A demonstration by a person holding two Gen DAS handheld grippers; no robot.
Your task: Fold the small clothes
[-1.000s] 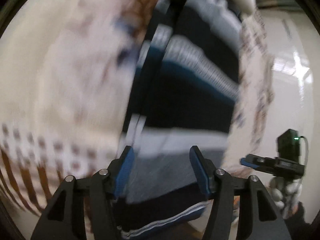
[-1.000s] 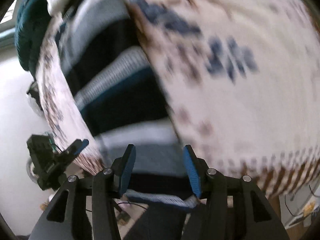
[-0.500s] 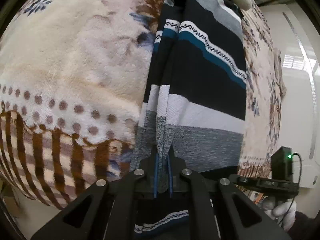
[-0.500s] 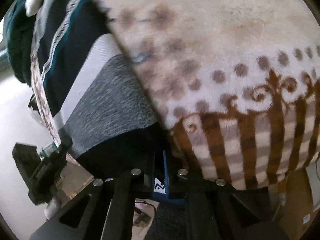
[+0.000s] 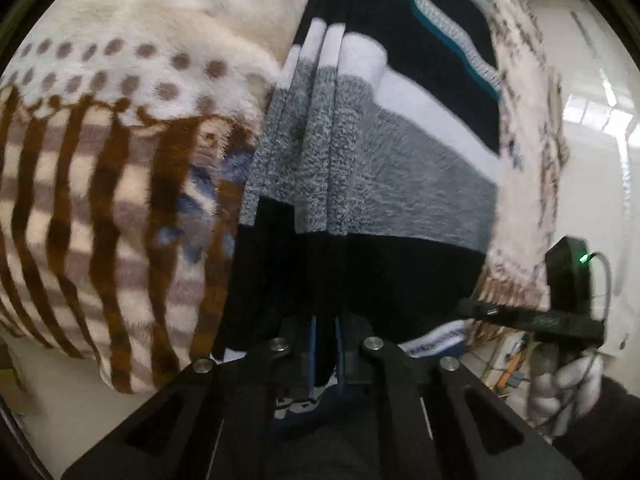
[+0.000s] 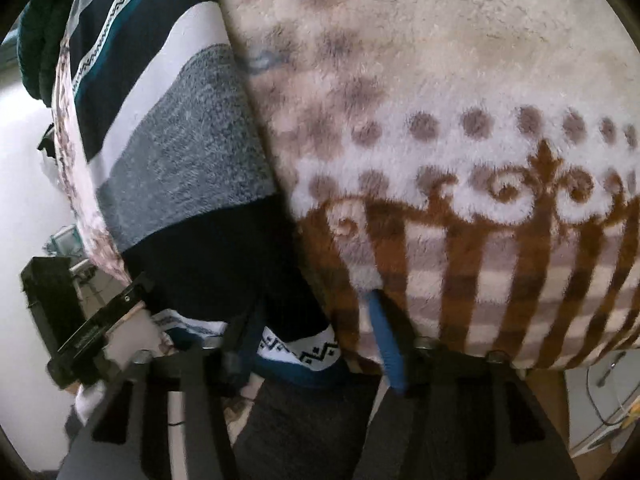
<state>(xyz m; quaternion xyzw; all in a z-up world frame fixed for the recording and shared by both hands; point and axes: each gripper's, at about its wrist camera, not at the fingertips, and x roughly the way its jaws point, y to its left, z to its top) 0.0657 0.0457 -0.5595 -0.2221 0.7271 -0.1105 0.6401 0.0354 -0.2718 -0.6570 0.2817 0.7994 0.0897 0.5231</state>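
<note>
A striped knit garment (image 5: pixel 400 168) with navy, teal, white and grey bands lies on a fleece blanket (image 5: pixel 100 152). Its left edge is bunched into folds. My left gripper (image 5: pixel 325 354) is shut on the dark hem of this garment at the blanket's near edge. In the right wrist view the same garment (image 6: pixel 180 152) lies at the left. My right gripper (image 6: pixel 316 340) is open, its blue-padded fingers (image 6: pixel 386 344) standing apart around the garment's patterned hem corner (image 6: pixel 296 348). The right gripper also shows in the left wrist view (image 5: pixel 532 318).
The cream, brown-striped and dotted blanket (image 6: pixel 460 140) covers the whole surface and hangs over its near edge. A dark teal cloth (image 6: pixel 36 40) lies at the far left of the right wrist view. A white wall and cables are beyond the blanket.
Both grippers were open a second ago, then shut on the garment's hem. Now my right gripper has opened again, while the left stays shut and has pulled the hem nearer.
</note>
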